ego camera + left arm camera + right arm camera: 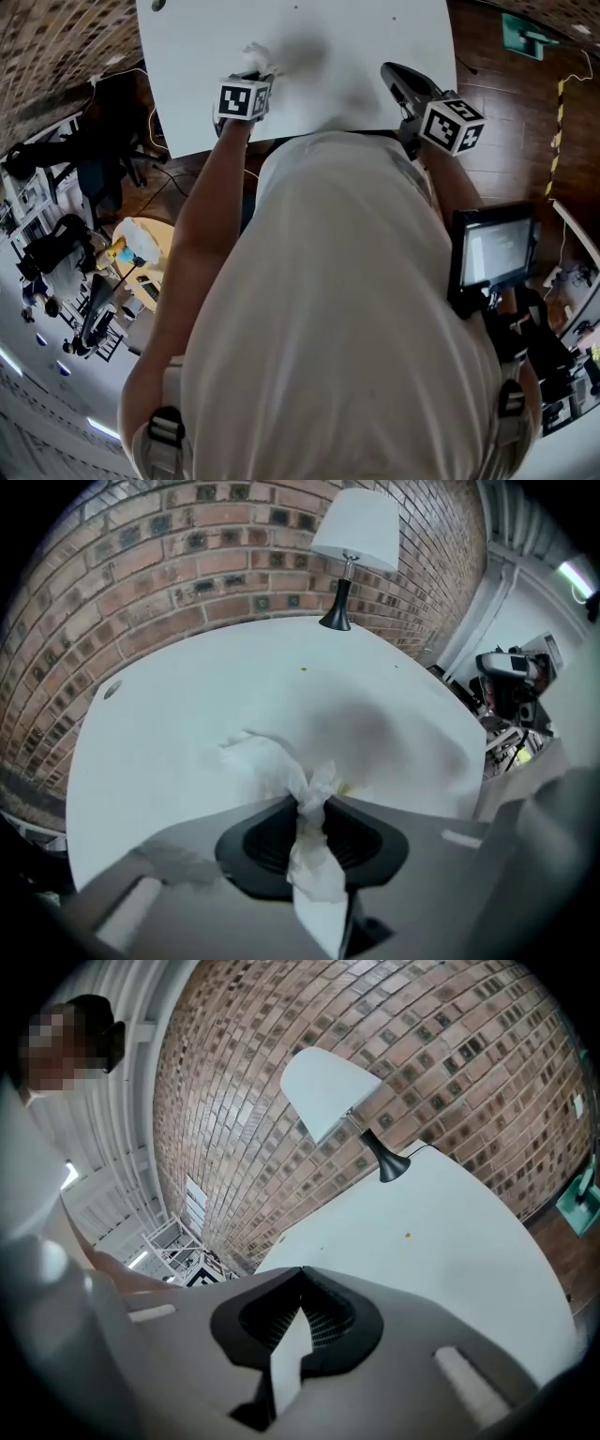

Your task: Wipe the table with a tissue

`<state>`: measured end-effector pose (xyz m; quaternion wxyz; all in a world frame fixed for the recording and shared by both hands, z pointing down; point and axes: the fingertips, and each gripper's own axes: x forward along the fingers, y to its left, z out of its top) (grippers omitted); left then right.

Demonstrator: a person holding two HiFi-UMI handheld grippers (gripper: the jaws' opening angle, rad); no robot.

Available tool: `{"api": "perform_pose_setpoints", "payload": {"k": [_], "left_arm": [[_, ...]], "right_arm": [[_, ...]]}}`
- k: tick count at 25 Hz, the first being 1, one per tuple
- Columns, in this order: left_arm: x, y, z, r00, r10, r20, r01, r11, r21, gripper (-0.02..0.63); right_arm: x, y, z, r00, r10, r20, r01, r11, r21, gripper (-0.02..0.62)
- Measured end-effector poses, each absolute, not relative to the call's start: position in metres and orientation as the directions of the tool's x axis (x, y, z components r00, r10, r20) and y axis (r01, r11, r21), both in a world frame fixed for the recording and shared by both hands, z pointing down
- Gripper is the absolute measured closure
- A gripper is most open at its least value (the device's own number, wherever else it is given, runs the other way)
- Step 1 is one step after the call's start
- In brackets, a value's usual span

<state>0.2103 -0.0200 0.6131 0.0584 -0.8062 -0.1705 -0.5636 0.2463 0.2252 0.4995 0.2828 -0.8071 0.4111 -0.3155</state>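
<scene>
**Tissue pinched in my left tongs, loose end down on the table**

My left tongs (312,803) were clamped on a crumpled white paper tissue (267,761). The jaws squeezed its twisted middle. One tail hung back between them towards me, and the looser bunch fanned out just past the tips, lying on the round white table (169,724). My right tongs (300,1274) were pressed together at the tips with nothing between them, held off over the table's near edge, well to the right of the left pair.

I judged the tissue to be almost weightless, soft and quick to tear. It would crush flat under any pressure and drag wherever the tips went, but it would also ride up or slip out if only a thin corner was caught. The best hold seemed to be the one I had, across the thick gathered waist, so that a wad stayed ahead of the jaws to meet the surface. The tabletop looked smooth and hard, so the paper should slide easily. A small brownish speck (303,669) lay well ahead of the left tips, before the white-shaded lamp on a black stem (354,536).
</scene>
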Motion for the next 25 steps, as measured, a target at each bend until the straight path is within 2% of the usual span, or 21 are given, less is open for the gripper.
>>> {"api": "perform_pose_setpoints", "payload": {"k": [9,11,13,15,17,21,25], "left_arm": [[0.178,-0.02,0.614,0.242,0.252,0.937,0.311,-0.935,0.171,0.517],[0.165,0.0,0.613,0.207,0.325,0.923,0.345,-0.907,0.242,0.517],[0.154,0.032,0.609,0.185,0.455,0.871,0.377,-0.851,0.365,0.517],[0.15,0.05,0.6,0.211,0.563,0.799,0.385,-0.799,0.461,0.517],[0.155,0.045,0.589,0.258,0.61,0.749,0.382,-0.776,0.501,0.515],[0.176,0.035,0.577,0.353,0.623,0.698,0.366,-0.779,0.51,0.515],[0.194,0.031,0.563,0.427,0.584,0.69,0.396,-0.807,0.437,0.515]], "right_arm": [[0.247,0.214,0.497,0.461,-0.848,0.261,-0.491,-0.489,-0.721,0.588],[0.249,0.215,0.498,0.462,-0.847,0.262,-0.491,-0.491,-0.72,0.588],[0.251,0.218,0.5,0.465,-0.843,0.269,-0.49,-0.498,-0.716,0.588],[0.253,0.213,0.5,0.472,-0.841,0.266,-0.491,-0.501,-0.713,0.589],[0.257,0.198,0.498,0.471,-0.844,0.257,-0.497,-0.494,-0.714,0.588],[0.26,0.187,0.494,0.456,-0.848,0.271,-0.508,-0.498,-0.703,0.588],[0.262,0.187,0.487,0.456,-0.85,0.263,-0.521,-0.494,-0.696,0.588]]}}
